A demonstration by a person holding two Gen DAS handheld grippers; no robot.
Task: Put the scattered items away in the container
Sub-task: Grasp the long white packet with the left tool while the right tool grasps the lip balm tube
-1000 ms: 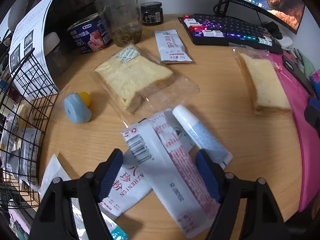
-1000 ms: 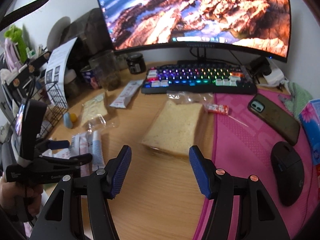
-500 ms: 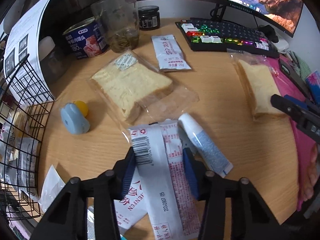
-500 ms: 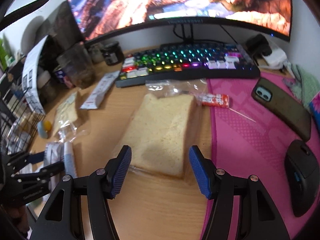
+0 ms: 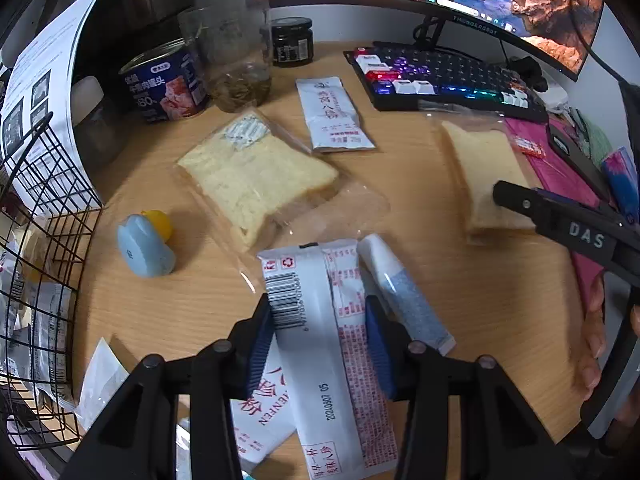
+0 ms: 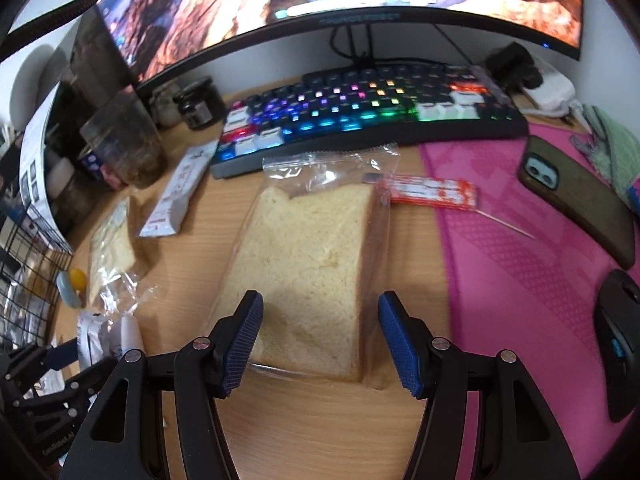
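My left gripper (image 5: 318,344) is shut on a long white sachet (image 5: 312,344) with a barcode and red print, held over another white packet on the wooden desk. A white and blue tube (image 5: 404,292) lies just right of it. My right gripper (image 6: 320,340) is open, its blue pads on either side of the near end of a bagged bread slice (image 6: 312,272). The same slice shows in the left wrist view (image 5: 484,176). A second bagged bread slice (image 5: 256,176) lies mid-desk. The black wire basket (image 5: 40,240) stands at the left, holding packets.
A blue and yellow toy (image 5: 146,244), a white sachet (image 5: 334,116), a blue can (image 5: 164,84), a glass jar (image 5: 236,56) and a dark jar (image 5: 292,40) are on the desk. A lit keyboard (image 6: 360,116), pink mat (image 6: 520,264), red sachet (image 6: 432,192), phone (image 6: 576,196) and mouse (image 6: 620,340) are at the right.
My left gripper closed on the long white sachet. My right gripper moved forward and down until its open pads flank the near end of the bread slice.
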